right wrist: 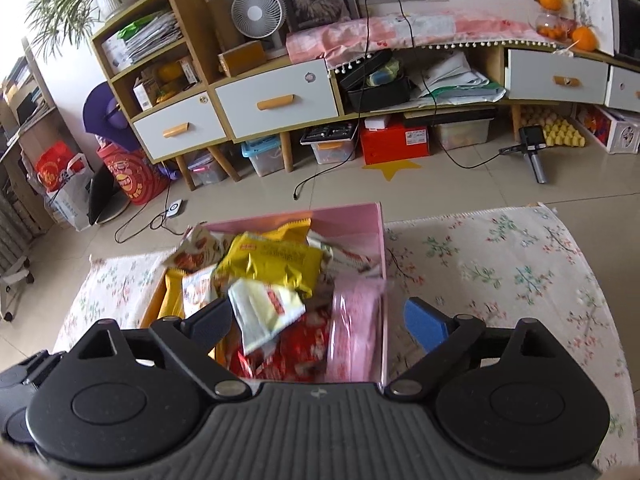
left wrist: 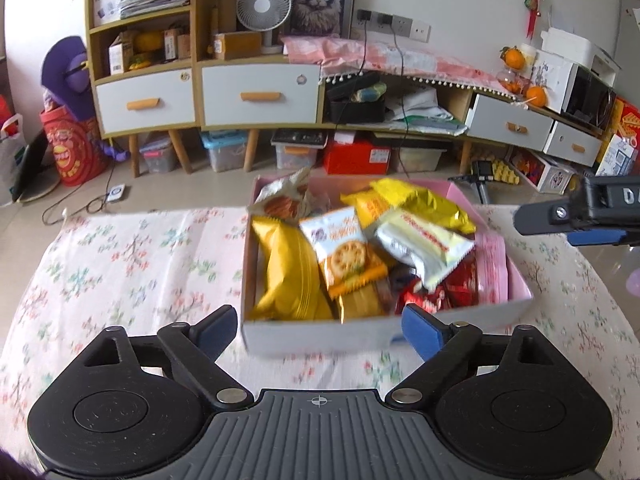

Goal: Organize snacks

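While both pairs of fingers stand wide apart with nothing clamped between them, the box [left wrist: 320, 336] of snacks sits on the floral cloth [left wrist: 120, 264] of the tabletop just ahead of them. In the left wrist view, the left gripper [left wrist: 318, 326] faces the box's near white wall; its left finger [left wrist: 214, 326] lies just outside the box's near left corner and its right finger [left wrist: 422, 330] overlaps the near wall further right, so most of that wall shows in the gap between them. Whether either pad touches the cardboard cannot be told through the blur.

In the right wrist view, the right gripper [right wrist: 320, 322] straddles the box's pink right wall [right wrist: 382, 280]: the left finger [right wrist: 212, 320] hangs over the packets inside, and the right finger [right wrist: 424, 324] hangs over the cloth outside the box.

Inside the box lie a large yellow bag [left wrist: 288, 272], a cracker packet [left wrist: 344, 252] printed with a round biscuit, a white and pale yellow packet [left wrist: 424, 244], a shiny yellow wrapper [left wrist: 416, 200], red wrapped sweets [left wrist: 440, 296] and a pink bag [left wrist: 494, 272] against the right wall.

Beyond the tabletop stand a tiled floor [right wrist: 280, 200], a low cabinet [left wrist: 260, 92] with white drawers, and a small fan [left wrist: 264, 4].
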{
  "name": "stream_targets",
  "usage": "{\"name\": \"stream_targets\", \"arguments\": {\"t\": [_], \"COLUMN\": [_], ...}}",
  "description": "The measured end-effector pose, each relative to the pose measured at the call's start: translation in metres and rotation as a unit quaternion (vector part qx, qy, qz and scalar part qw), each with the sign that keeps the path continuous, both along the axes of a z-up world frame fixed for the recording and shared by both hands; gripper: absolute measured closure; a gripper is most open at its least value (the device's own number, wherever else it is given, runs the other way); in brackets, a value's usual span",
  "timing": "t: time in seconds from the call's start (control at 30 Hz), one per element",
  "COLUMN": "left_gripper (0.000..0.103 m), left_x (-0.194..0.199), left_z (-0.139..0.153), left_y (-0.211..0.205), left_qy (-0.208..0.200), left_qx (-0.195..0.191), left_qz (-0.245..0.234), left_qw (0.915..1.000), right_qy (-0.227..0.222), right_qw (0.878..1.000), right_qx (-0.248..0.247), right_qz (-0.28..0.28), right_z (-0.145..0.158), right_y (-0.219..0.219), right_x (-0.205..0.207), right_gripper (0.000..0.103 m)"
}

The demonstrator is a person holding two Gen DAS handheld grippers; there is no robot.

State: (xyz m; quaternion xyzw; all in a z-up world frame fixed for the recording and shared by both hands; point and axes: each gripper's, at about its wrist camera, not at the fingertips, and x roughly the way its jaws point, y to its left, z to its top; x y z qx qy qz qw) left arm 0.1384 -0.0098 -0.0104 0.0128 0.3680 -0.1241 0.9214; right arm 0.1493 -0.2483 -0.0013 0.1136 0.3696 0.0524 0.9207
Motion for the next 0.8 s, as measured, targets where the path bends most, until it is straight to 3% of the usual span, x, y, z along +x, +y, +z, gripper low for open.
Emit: {"name": "stream_targets", "arguments": {"t": [0.37, 0.63, 0.8], "left_gripper": [0.005, 0.001, 0.001], "left_x": [-0.038, -0.063, -0.065], "left_z": [-0.004, 0.002, 0.008], "left_y": [0.004, 0.006, -0.001], "left_qy": [0.05, 0.069, 0.07], "left_qx": [0.043, 0.026, 0.035], "left_qz": [0.057, 0.076, 0.074], "left_qw": [0.9961, 0.9944, 0.9942], "right_qy": [0.022, 0.025, 0.024], "right_qw": [0.999, 0.995, 0.995], "right_qx": [-0.019, -0.092, -0.098], "right_qz": [-0.013, -0.005, 0.002], "right_z": [-0.015, -0.024, -0.028], "right_y": [0.007, 0.023, 0.029], "right_x": [-0.044, -0.068, -0.079], "right_gripper": [0.005, 0.001, 0.0]}}
